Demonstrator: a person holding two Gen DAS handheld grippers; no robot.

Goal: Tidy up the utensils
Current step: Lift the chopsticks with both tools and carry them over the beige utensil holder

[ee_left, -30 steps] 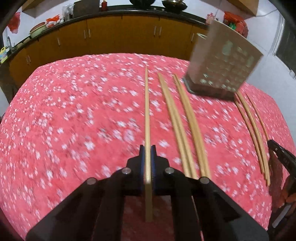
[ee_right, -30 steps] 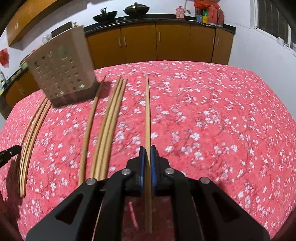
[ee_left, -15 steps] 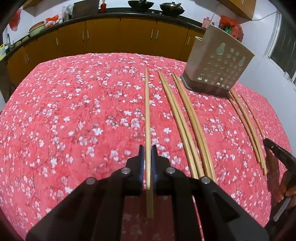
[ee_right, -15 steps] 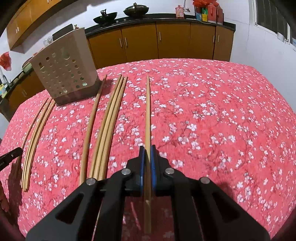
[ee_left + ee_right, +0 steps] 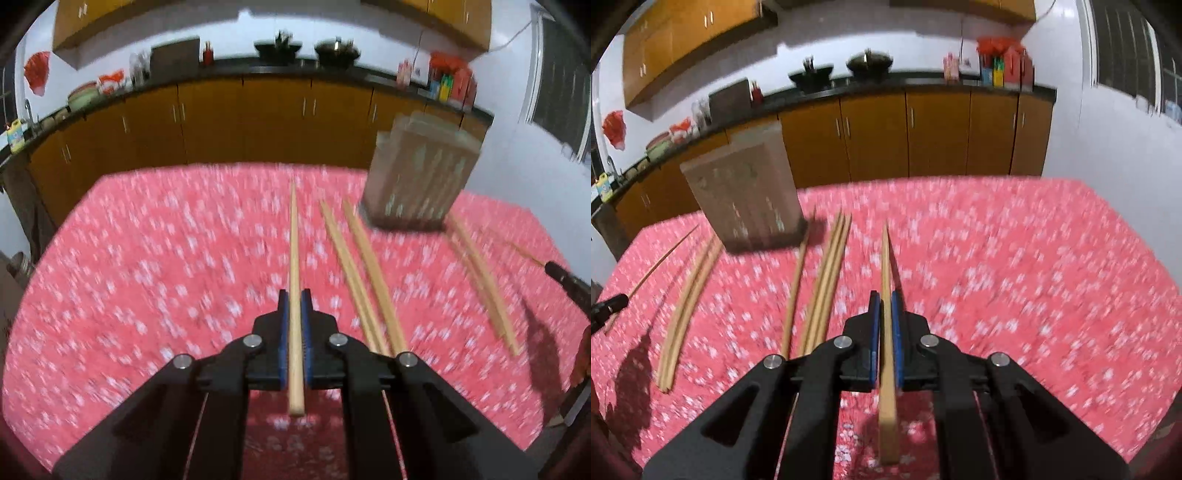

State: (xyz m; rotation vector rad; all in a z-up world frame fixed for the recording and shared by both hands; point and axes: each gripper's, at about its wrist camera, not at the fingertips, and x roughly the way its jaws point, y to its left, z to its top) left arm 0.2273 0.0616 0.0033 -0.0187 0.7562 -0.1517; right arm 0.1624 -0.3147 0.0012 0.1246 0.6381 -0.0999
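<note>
My left gripper [image 5: 294,295] is shut on a wooden chopstick [image 5: 294,251] that points forward above the red flowered tablecloth [image 5: 147,280]. My right gripper [image 5: 885,295] is shut on another wooden chopstick [image 5: 885,258], held the same way. A beige perforated utensil holder [image 5: 417,177] stands at the far right in the left wrist view and at the far left in the right wrist view [image 5: 746,199]. Several loose chopsticks [image 5: 365,273] lie on the cloth between the grippers and the holder; they also show in the right wrist view [image 5: 827,273]. Both views are motion-blurred.
More chopsticks [image 5: 484,280] lie past the holder, also showing in the right wrist view [image 5: 687,306]. The other gripper's tip [image 5: 565,280] shows at the right edge. Brown kitchen cabinets [image 5: 240,125] and a countertop with pots stand behind the table.
Both grippers have risen and tilted up with their chopsticks; the cabinets and wall now fill the upper half of each view. Both stay shut.
</note>
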